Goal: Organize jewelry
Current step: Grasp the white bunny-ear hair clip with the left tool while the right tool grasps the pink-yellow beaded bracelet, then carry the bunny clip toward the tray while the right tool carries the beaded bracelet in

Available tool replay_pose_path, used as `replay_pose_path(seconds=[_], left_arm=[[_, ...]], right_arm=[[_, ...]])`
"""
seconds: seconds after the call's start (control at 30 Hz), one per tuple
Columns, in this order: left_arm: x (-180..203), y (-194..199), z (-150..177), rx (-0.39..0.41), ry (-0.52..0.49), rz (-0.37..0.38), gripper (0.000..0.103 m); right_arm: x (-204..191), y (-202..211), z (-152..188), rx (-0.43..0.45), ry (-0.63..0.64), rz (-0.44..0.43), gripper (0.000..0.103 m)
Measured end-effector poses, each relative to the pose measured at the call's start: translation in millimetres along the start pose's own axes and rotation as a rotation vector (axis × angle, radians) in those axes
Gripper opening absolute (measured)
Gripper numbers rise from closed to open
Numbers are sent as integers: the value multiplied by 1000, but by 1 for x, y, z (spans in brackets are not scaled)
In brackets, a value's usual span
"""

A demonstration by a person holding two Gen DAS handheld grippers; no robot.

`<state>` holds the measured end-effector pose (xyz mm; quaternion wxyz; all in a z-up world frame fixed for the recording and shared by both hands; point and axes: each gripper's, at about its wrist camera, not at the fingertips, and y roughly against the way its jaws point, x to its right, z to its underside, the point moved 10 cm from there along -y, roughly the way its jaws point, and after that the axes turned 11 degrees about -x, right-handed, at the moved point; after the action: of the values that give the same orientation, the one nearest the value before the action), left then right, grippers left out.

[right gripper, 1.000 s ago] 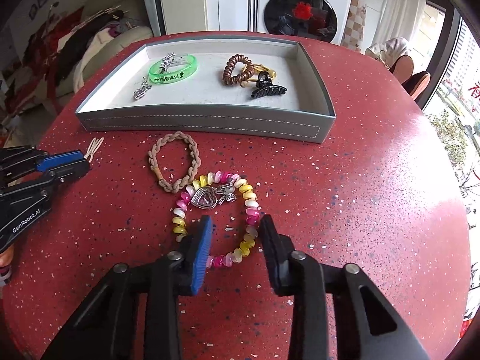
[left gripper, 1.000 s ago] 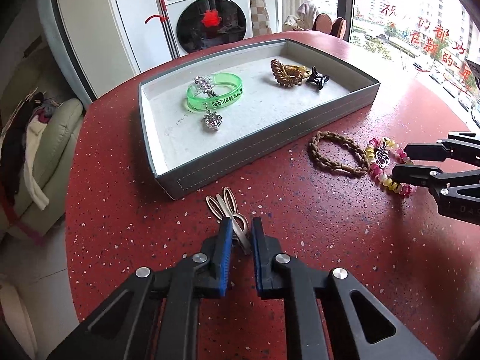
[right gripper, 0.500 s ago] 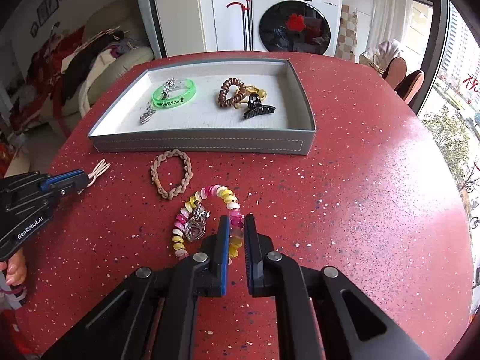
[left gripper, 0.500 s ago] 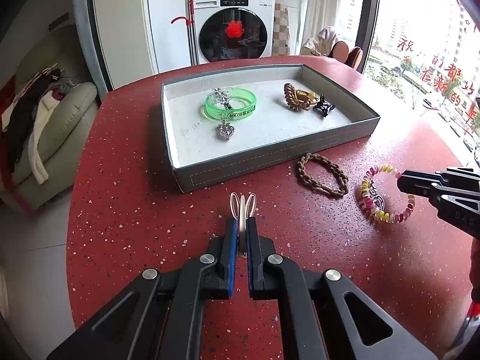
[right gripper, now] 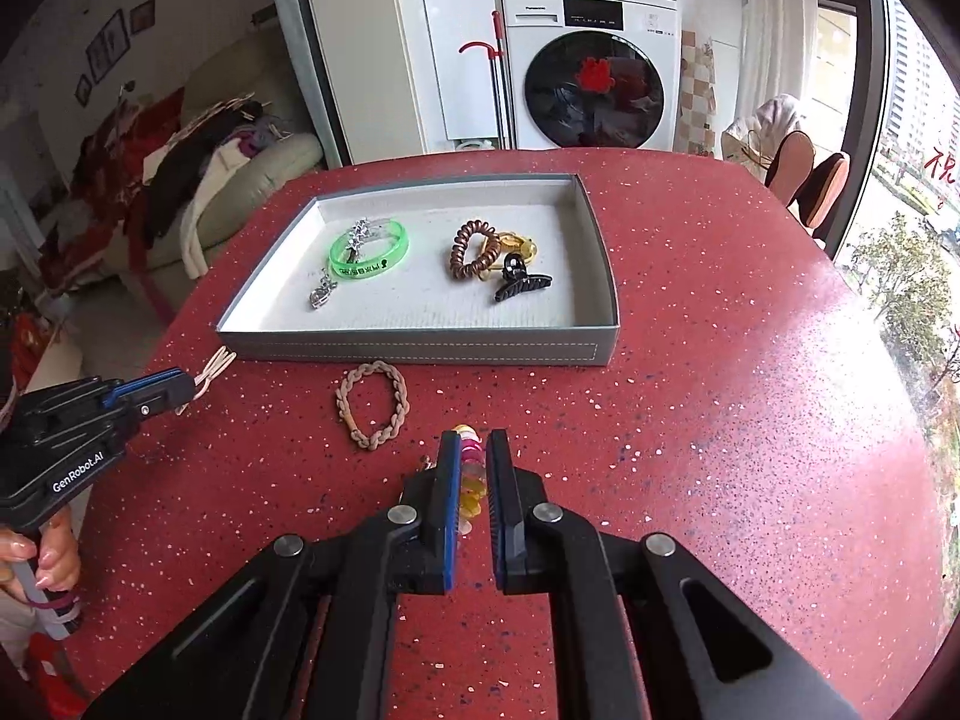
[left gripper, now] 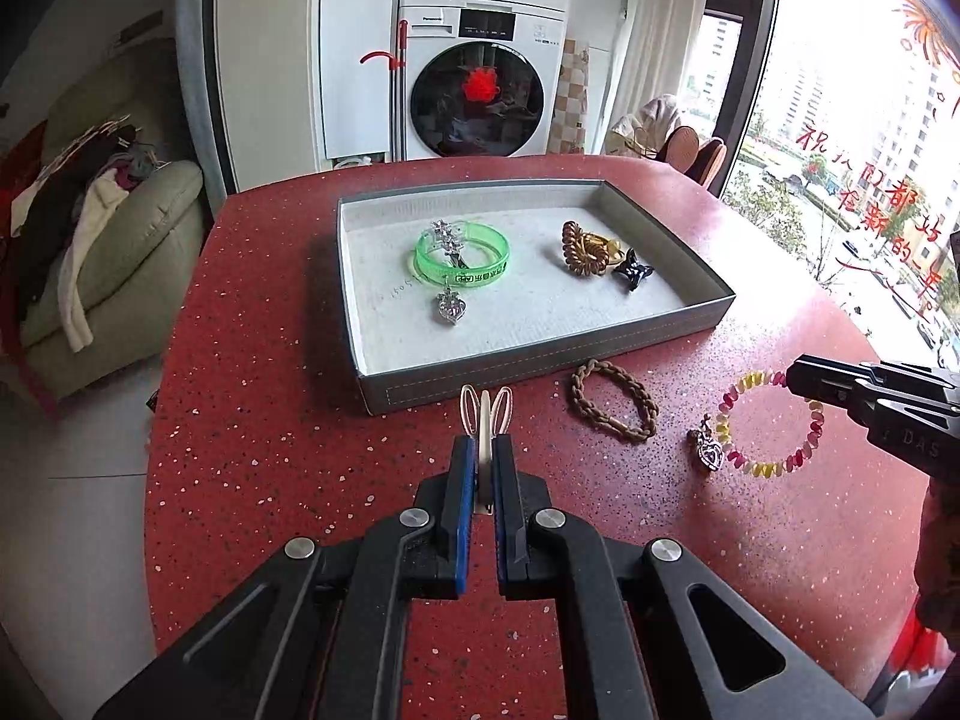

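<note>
left tongs [left gripper: 485, 456]: clamped tight on a cream hair clip [left gripper: 486, 414]. The looped ends stick out past the tips and it looks lifted off the desk [left gripper: 252, 420], just in front of the tray's near wall.
right tongs [right gripper: 474, 456]: pinched shut on the pink and yellow bead bracelet [left gripper: 774, 426]. In the left view it hangs from the tips as a full ring with a silver heart charm [left gripper: 711, 453] dangling at its left side.
why held like that: my guess is both pieces are picked up at once so they can go into the tray together. Gripping by one edge lets the rest hang free and drop in clean.
tray [left gripper: 540, 372]: grey, open top, sits at the far middle of the desk. Already inside are a green bangle [left gripper: 462, 255] with a silver chain on the left, and a brown coil tie [left gripper: 582, 249] and a black claw clip [left gripper: 630, 270] on the right.
still out: brown braided bracelet [right gripper: 372, 402] lying flat on the desk, just near of the tray wall, between the two tongs.
edges: the tray wall is the thing to clear, so both loads need to go over it, not into it.
open room: the near middle strip of the tray floor looks bare, and so does the far left corner. Plenty of red desk free on the right side.
</note>
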<state>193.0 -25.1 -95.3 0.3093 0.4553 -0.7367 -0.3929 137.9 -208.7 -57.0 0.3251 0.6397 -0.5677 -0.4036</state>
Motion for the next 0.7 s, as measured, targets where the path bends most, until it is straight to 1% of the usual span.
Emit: replay_pose_path(seconds=[0.13, 0.2, 0.27, 0.33, 0.4, 0.47, 0.5, 0.63, 0.7], left_arm=[[0, 4, -5, 11, 6, 0, 24], [1, 6, -7, 17, 5, 1, 24], [2, 7, -8, 19, 5, 3, 24], [3, 7, -7, 20, 2, 3, 24], [4, 8, -6, 21, 1, 4, 24], [5, 8, -6, 23, -1, 3, 24], [5, 8, -5, 23, -1, 5, 24], [6, 7, -5, 20, -3, 6, 24], [8, 7, -4, 19, -2, 7, 24]], right_arm=[[-2, 2, -5, -1, 14, -10, 6], [-1, -4, -2, -30, 10, -27, 6], [7, -12, 4, -54, -25, -35, 7], [16, -23, 13, -96, -49, -30, 8], [25, -32, 24, -126, -57, -2, 17], [34, -38, 33, -147, -65, 19, 42], [38, -40, 36, -152, -70, 31, 45], [46, -52, 42, -183, -71, 43, 44], [45, -52, 42, -171, -23, 106, 31]])
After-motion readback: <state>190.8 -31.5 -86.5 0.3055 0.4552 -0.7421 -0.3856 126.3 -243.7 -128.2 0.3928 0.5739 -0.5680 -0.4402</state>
